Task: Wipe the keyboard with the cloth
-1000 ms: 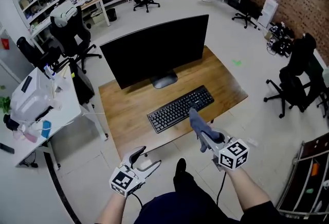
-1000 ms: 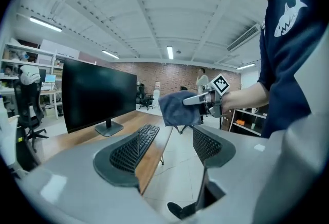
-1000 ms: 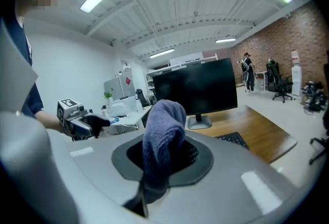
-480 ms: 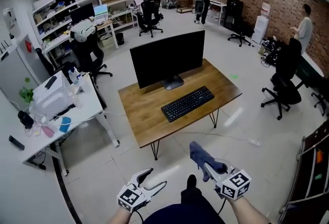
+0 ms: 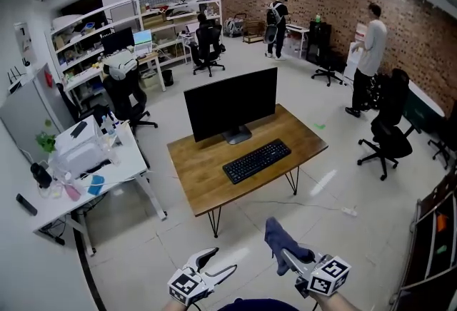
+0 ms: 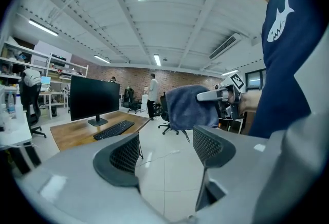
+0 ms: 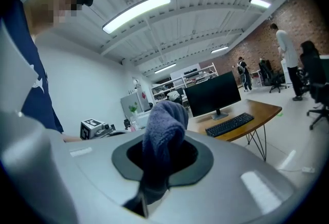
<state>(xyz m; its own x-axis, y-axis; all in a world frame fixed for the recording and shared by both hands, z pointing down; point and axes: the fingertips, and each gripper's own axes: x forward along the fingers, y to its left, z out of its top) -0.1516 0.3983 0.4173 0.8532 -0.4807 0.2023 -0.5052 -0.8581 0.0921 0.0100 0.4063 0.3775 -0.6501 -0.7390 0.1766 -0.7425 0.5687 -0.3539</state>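
A black keyboard [image 5: 256, 160] lies on a wooden desk [image 5: 200, 177] in front of a black monitor [image 5: 230, 103], several steps away from me. My right gripper [image 5: 288, 256] is shut on a blue-grey cloth [image 5: 280, 240], which stands up between its jaws in the right gripper view as the cloth [image 7: 163, 133]. My left gripper [image 5: 220, 267] hangs open and empty at the bottom of the head view. In the left gripper view the cloth [image 6: 187, 107] shows beyond the open left gripper [image 6: 163, 151], with the keyboard [image 6: 113, 129] far off at the left.
A white side table [image 5: 107, 167] with bottles and boxes stands left of the desk. Office chairs [image 5: 385, 133] stand at the right and back. One person [image 5: 367, 58] stands at the right by the brick wall, another [image 5: 275, 26] further back. Grey floor lies between me and the desk.
The view has pulled back and lifted away from the desk, which now looks smaller and farther. Both grippers have sunk to the bottom edge. A standing person has come into view at the right.
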